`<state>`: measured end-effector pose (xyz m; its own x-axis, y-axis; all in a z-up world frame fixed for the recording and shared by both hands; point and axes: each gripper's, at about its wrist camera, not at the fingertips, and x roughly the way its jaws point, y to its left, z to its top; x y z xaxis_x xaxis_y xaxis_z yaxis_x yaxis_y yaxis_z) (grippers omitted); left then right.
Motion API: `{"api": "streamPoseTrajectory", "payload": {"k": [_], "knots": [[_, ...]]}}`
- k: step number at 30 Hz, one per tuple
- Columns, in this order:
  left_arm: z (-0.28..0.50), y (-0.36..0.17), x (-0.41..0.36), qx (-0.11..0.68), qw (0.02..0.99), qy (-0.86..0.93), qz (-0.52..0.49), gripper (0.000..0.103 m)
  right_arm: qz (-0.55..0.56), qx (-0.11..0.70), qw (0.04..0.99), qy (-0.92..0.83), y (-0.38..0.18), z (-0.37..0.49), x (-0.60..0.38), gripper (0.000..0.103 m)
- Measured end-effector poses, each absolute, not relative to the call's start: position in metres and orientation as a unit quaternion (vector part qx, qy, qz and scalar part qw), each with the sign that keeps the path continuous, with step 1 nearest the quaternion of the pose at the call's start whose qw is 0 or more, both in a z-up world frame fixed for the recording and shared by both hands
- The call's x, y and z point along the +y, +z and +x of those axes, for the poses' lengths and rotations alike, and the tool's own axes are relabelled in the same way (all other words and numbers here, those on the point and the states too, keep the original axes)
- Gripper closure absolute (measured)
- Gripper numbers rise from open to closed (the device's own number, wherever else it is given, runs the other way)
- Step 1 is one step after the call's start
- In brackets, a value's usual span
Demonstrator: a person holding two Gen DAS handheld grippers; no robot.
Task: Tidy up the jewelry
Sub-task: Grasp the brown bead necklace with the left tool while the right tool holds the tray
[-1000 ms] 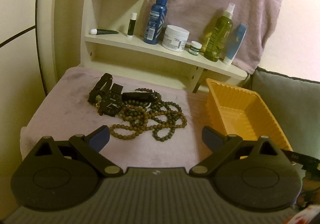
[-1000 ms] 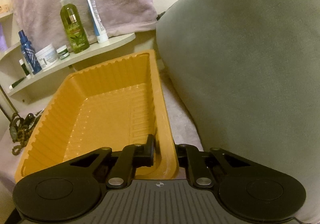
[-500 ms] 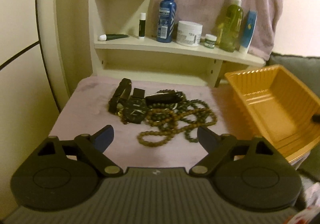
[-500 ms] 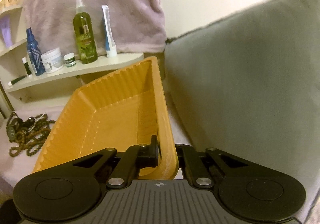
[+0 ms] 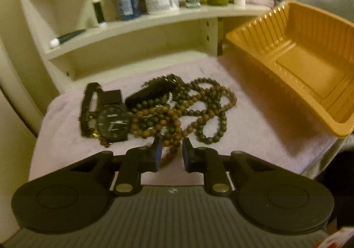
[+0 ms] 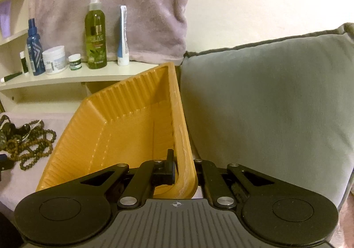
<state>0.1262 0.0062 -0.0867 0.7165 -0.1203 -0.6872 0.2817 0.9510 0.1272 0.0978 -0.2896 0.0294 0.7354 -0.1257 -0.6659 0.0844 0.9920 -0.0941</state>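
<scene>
The right gripper (image 6: 184,169) pinches the orange tray's (image 6: 132,115) rim. The left gripper's (image 5: 171,154) jaws have just been closing around brown beads (image 5: 177,115), not yet squeezing.

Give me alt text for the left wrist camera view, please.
The left gripper, its fingers just closed narrow, straddles a strand of the brown bead necklace tangled beside a black watch on a pink towel. An empty orange tray sits to the right.
</scene>
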Motion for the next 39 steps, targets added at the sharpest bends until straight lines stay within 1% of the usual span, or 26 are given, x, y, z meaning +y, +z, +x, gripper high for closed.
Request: {"api": "streamPoseTrajectory", "payload": {"k": [4, 5, 6, 10, 24, 30, 39], "knots": [[0.129, -0.091, -0.003, 0.359, 0.912, -0.114, 0.161, 0.086, -0.033, 0.362, 0.93, -0.057, 0.031, 0.1, -0.286, 0.099], [0.129, -0.09, -0.003, 0.361, 0.911, -0.116, 0.165, 0.093, -0.034, 0.361, 0.93, -0.057, 0.031, 0.1, -0.286, 0.099], [0.13, -0.09, -0.004, 0.364, 0.909, -0.119, 0.165, 0.095, -0.034, 0.361, 0.93, -0.057, 0.031, 0.099, -0.286, 0.099], [0.13, -0.078, -0.005, 0.366, 0.905, -0.13, 0.172, 0.097, -0.031, 0.362, 0.93, -0.06, 0.03, 0.099, -0.286, 0.099], [0.145, 0.05, 0.025, 0.289, 0.935, -0.174, 0.112, 0.098, -0.016, 0.355, 0.932, -0.066, 0.032, 0.097, -0.287, 0.098], [0.145, 0.086, 0.018, 0.263, 0.937, -0.203, 0.107, 0.098, -0.013, 0.354, 0.933, -0.064, 0.032, 0.096, -0.285, 0.098], [0.139, 0.133, -0.013, 0.22, 0.935, -0.263, 0.097, 0.098, -0.013, 0.35, 0.935, -0.062, 0.034, 0.095, -0.285, 0.098]]}}
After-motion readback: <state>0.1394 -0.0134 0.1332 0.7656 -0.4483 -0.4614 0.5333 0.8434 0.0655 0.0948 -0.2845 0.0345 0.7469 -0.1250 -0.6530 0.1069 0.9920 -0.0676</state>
